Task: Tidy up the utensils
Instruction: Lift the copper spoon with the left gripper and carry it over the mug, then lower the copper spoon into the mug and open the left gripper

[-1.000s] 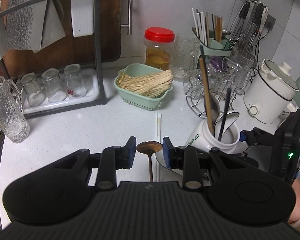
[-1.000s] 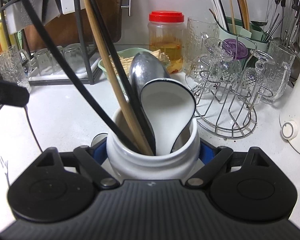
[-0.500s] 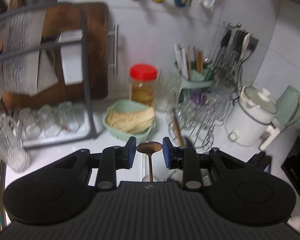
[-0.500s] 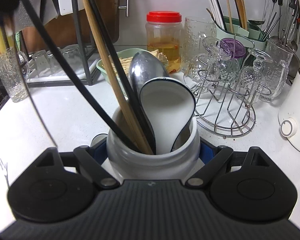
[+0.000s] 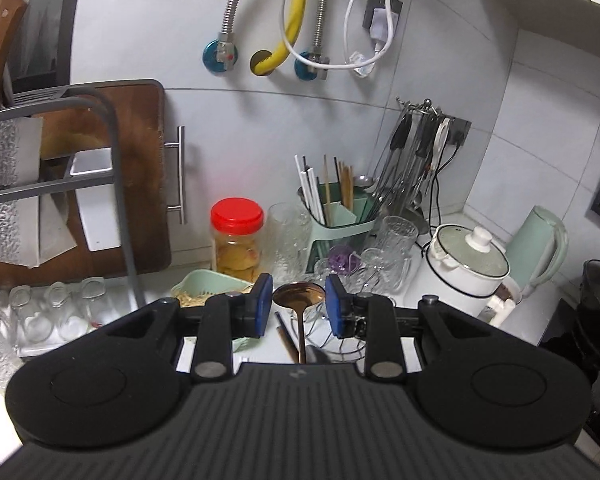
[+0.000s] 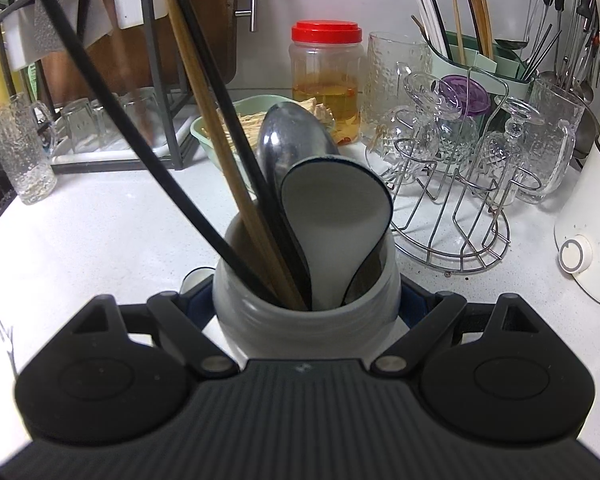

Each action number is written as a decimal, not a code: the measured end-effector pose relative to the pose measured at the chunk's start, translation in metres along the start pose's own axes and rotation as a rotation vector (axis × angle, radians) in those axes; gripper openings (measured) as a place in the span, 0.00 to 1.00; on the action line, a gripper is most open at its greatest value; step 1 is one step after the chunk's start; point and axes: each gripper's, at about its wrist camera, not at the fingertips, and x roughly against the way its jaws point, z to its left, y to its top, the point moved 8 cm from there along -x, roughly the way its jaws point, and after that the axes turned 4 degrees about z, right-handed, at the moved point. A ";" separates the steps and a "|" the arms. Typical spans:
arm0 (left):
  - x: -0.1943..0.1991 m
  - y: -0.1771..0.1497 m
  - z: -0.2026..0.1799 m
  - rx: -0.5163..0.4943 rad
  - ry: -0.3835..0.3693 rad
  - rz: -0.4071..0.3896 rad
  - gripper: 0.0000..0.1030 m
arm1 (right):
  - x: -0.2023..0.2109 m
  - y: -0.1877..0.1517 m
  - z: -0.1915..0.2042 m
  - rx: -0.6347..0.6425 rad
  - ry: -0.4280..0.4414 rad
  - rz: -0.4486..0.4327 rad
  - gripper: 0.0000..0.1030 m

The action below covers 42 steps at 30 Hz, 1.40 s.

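The left tongs (image 5: 299,310) carry a copper-coloured spoon (image 5: 299,296): its bowl shows between the two blue pads with a gap on either side, and the thin handle runs back toward the camera and disappears under the black body, so whether the pads press on it further down cannot be told. From the left wrist view the spoon hangs above the white desk (image 5: 416,280), with a red-lidded jar (image 5: 236,236) at about 11 o'clock from it, a green utensil caddy (image 5: 338,220) full of chopsticks at 1 o'clock, and a white cooker (image 5: 468,268) at 3 o'clock. The right tongs (image 6: 306,300) are closed around a white ceramic jar (image 6: 306,316), the blue pads set against its two sides. The jar stands on the desk and holds a white ladle (image 6: 336,216), a steel spoon (image 6: 292,136) behind it, wooden chopsticks (image 6: 216,128) and black chopsticks (image 6: 132,120) leaning toward 11 o'clock. A wire glass rack (image 6: 452,208) sits at 2 o'clock from the jar, and a green basket (image 6: 236,124) of light sticks at 12 o'clock, behind it.
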 end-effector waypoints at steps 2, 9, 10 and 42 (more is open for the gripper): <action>-0.005 0.000 -0.003 -0.001 -0.016 0.000 0.32 | 0.000 0.000 0.000 -0.001 -0.001 -0.002 0.88; -0.037 -0.012 -0.014 -0.010 -0.058 0.058 0.32 | 0.001 -0.001 0.001 0.003 -0.002 -0.010 0.89; -0.042 -0.015 -0.015 -0.009 -0.061 0.074 0.32 | 0.002 -0.002 0.001 0.004 -0.001 -0.012 0.89; -0.133 -0.076 -0.046 -0.068 -0.173 0.516 0.32 | 0.004 -0.003 0.004 0.029 0.027 -0.021 0.88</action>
